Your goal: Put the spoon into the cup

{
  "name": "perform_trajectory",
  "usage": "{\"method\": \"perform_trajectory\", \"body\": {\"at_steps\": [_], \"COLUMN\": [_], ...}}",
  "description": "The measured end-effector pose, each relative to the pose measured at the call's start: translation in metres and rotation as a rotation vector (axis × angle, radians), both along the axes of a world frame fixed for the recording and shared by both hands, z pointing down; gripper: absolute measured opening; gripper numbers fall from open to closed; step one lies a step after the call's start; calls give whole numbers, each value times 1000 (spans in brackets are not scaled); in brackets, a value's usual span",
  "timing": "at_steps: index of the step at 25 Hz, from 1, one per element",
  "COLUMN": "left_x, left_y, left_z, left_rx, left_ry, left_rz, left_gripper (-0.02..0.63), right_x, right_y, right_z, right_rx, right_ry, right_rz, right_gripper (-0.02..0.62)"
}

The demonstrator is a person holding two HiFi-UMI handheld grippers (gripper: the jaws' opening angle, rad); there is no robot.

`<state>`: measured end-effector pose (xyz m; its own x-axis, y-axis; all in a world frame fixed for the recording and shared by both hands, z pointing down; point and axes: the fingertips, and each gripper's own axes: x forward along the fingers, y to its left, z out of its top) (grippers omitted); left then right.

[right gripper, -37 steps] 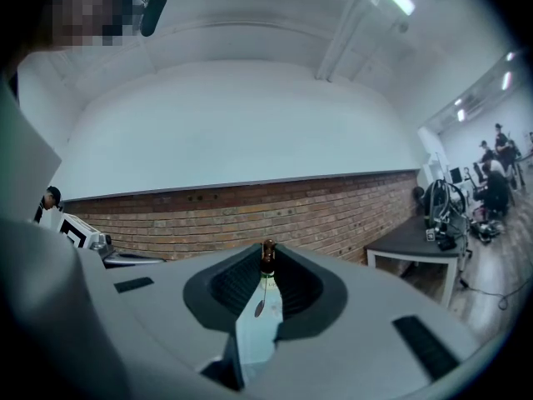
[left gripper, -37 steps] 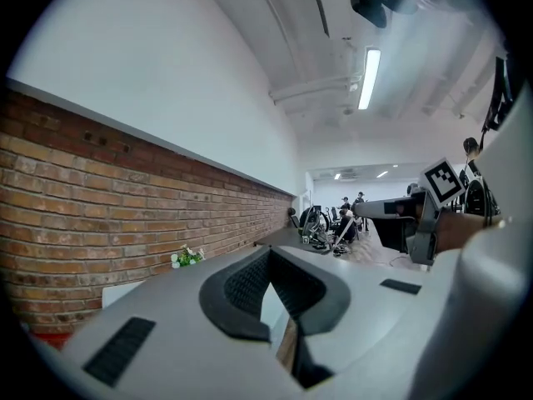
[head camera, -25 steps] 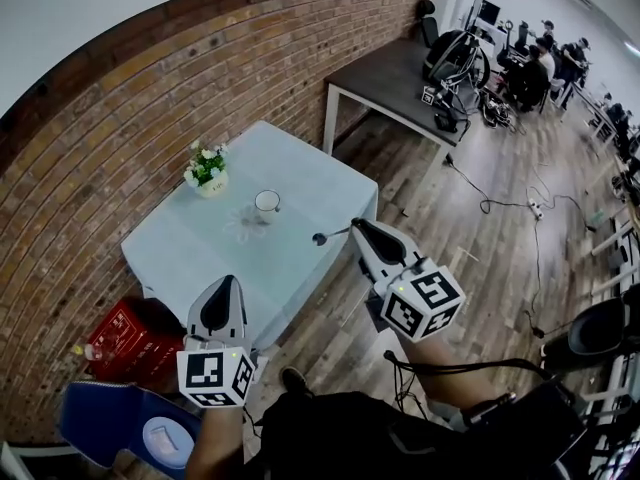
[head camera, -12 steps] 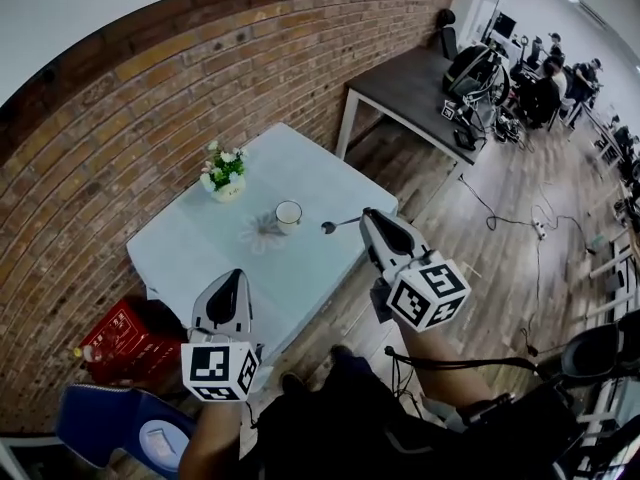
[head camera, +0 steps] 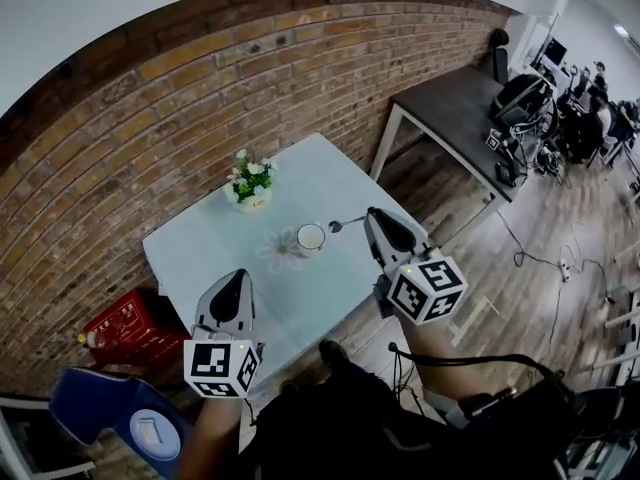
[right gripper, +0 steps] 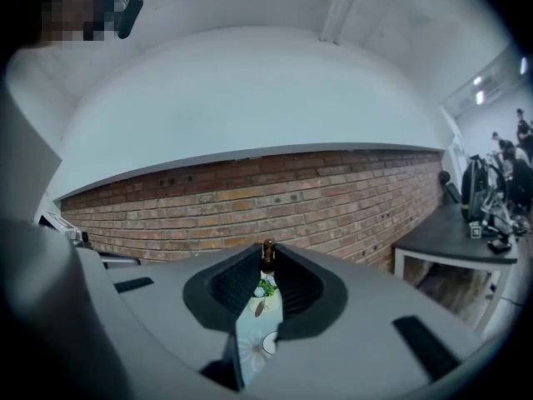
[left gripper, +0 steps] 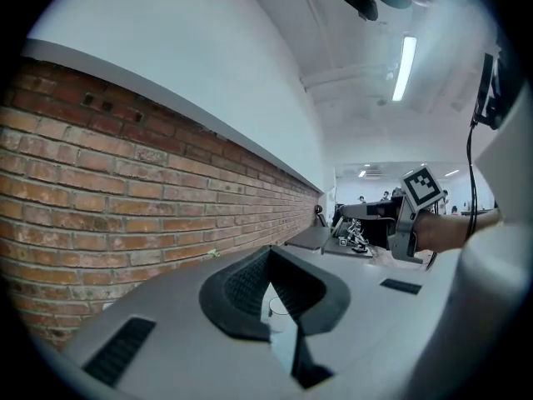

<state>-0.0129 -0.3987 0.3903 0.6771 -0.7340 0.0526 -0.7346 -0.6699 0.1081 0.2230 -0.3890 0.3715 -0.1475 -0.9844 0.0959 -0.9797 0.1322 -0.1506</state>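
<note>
A white cup [head camera: 311,236] stands on the pale blue table [head camera: 200,253], next to a flower print. My right gripper [head camera: 376,216] is shut on the handle of a spoon [head camera: 345,225]. The spoon's bowl hangs over the table just right of the cup, and I cannot tell if they touch. In the right gripper view the spoon's brown handle end [right gripper: 267,255] sits between the jaw tips, with the cup [right gripper: 271,344] low in the gap. My left gripper [head camera: 236,278] hovers over the near table edge, jaws almost together and holding nothing. The cup [left gripper: 279,309] shows through its narrow gap.
A small pot of white flowers [head camera: 252,186] stands at the table's far side by the brick wall [head camera: 150,108]. A red crate [head camera: 120,330] and a blue chair [head camera: 130,423] sit at lower left. A dark desk [head camera: 455,103], cables and seated people are at right.
The view has closed in on the table. Both grippers have moved forward over its near edge, and the spoon's bowl now sits close beside the cup.
</note>
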Motion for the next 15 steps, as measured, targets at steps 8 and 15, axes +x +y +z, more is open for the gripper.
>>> {"method": "perform_trajectory", "body": {"at_steps": [8, 15], "left_x": [20, 24], "left_y": [-27, -39], "left_z": [15, 39], "left_rx": [-16, -52], "left_ry": [-27, -53], "left_rz": [-63, -116], "left_gripper": [9, 9], "right_x": [18, 19], "right_y": [-51, -86], "right_z": [24, 59], "right_rx": [-33, -71], "right_ry": [-10, -14], "right_rz": [-83, -148], "right_gripper": [58, 58]}}
